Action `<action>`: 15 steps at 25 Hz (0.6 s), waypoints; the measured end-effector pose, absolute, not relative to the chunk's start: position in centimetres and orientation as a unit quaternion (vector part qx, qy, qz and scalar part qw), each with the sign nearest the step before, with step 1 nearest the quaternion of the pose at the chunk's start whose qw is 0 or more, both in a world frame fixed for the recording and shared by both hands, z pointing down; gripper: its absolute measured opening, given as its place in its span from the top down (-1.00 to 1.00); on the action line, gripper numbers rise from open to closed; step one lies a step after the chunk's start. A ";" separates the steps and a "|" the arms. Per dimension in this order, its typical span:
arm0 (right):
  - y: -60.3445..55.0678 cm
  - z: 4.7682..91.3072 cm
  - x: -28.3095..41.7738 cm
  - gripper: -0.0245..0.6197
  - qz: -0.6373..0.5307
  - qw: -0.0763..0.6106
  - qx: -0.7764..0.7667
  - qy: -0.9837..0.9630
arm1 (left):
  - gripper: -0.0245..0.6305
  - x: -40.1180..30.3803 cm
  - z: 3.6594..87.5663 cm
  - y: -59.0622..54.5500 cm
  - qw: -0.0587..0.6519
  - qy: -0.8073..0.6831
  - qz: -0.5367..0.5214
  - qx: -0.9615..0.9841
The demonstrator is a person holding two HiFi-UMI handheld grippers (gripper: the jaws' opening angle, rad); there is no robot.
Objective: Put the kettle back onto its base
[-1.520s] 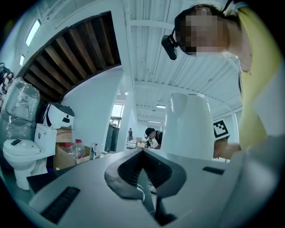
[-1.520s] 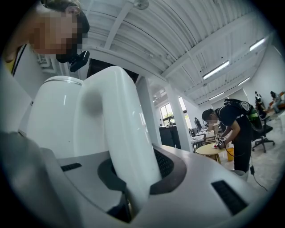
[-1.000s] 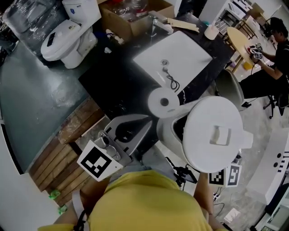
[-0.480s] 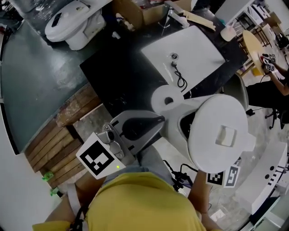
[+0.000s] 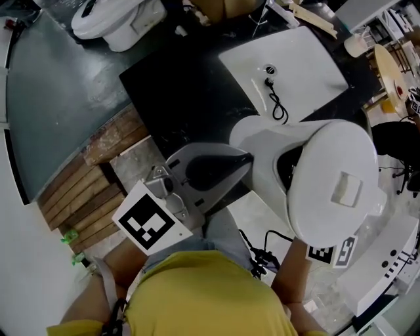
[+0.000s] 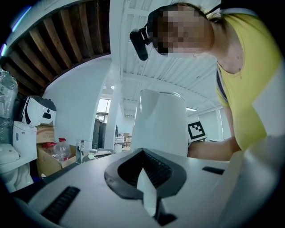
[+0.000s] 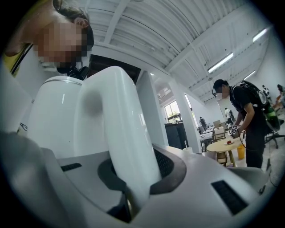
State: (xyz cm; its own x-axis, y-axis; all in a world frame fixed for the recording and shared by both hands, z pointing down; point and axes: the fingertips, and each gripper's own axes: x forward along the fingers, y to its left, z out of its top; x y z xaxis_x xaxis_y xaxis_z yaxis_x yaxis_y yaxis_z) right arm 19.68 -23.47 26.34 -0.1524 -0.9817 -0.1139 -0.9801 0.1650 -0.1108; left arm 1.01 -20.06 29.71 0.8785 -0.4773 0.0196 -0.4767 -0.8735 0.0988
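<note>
My right gripper (image 7: 129, 205) is shut on the handle (image 7: 122, 133) of a white kettle (image 5: 335, 190) and carries it upright. In the head view its jaws are hidden under the lid, and only its marker cube (image 5: 333, 252) shows. The kettle's body (image 7: 58, 120) fills the left of the right gripper view. The round white base (image 5: 248, 133) lies on the black counter, mostly covered by the kettle. My left gripper (image 5: 246, 159) points level at the kettle (image 6: 158, 122), jaws together with nothing held (image 6: 147, 196), its tip close beside the body.
A white sink basin (image 5: 289, 59) with a black cord (image 5: 275, 105) lies beyond the kettle on the black counter (image 5: 177, 92). A toilet (image 5: 118, 16) stands far left. Wooden planks (image 5: 85, 197) lie left. A person (image 7: 247, 120) stands at a round table (image 5: 394, 72).
The kettle has moved forward over the round base, which earlier showed whole beside it. Both grippers advanced with it, and the left one's tip is now close to the kettle's body.
</note>
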 end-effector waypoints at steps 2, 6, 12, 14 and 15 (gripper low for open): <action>-24.1 26.9 19.6 0.73 -0.006 0.077 -0.645 0.760 | 0.91 1.0 30.4 -20.6 0.052 -0.249 0.002 0.967; -25.4 28.1 19.4 0.73 -0.005 0.072 -0.646 0.760 | 0.91 0.6 31.2 -22.1 0.058 -0.267 -0.004 0.962; -27.3 29.7 19.1 0.73 -0.004 0.067 -0.644 0.762 | 0.91 0.5 32.7 -23.7 0.073 -0.292 -0.009 0.953; -27.9 30.4 19.0 0.73 -0.007 0.065 -0.643 0.763 | 0.91 0.4 33.3 -24.2 0.077 -0.298 -0.009 0.951; -28.2 30.8 19.0 0.73 -0.009 0.064 -0.642 0.764 | 0.91 0.4 33.6 -24.4 0.079 -0.301 -0.008 0.950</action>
